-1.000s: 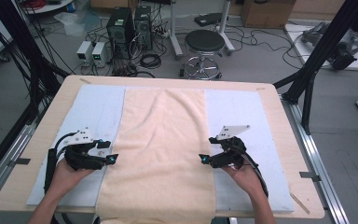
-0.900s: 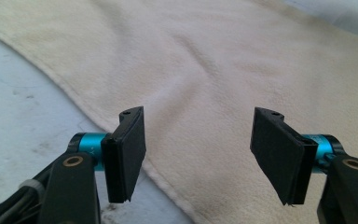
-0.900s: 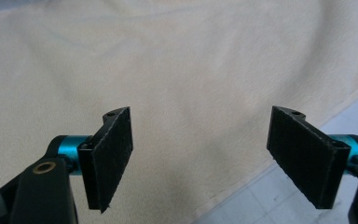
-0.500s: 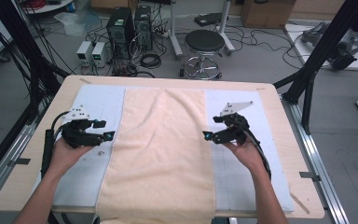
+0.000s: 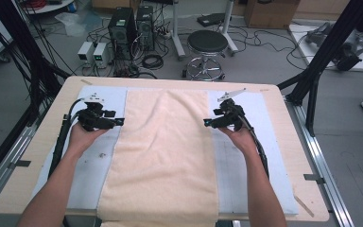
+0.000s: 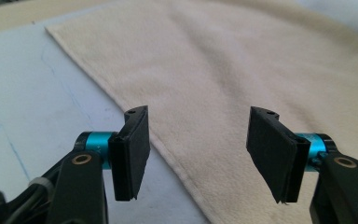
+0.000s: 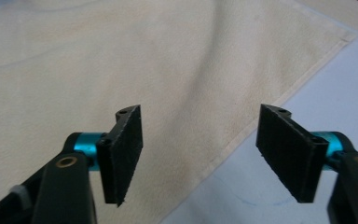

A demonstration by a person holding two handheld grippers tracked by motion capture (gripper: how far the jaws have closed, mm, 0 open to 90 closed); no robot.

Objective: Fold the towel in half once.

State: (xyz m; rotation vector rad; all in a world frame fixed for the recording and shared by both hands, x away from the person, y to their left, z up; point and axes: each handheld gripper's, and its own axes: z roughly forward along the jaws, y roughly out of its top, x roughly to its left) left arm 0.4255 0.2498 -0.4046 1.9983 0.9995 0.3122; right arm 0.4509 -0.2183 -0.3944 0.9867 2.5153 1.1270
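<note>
Counter [image 5: 283,101] w/ pale blue mat [image 5: 246,165] – cream towel [image 5: 163,156] lies flat down its middle, near end hanging over the front edge. Left gripper [image 5: 121,122] sits at the towel's left edge, right gripper [image 5: 207,124] at its right edge. Both have just been closing, jaws apart, towel hem under the gap – nothing clamped. Beyond: stool [image 5: 208,45], PC towers [image 5: 132,23].

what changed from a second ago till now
Both grippers moved up the table along the towel's long edges: left gripper on its left edge, right gripper on its right. Their jaws have just been closing, gripping nothing yet. The towel stayed flat.
</note>
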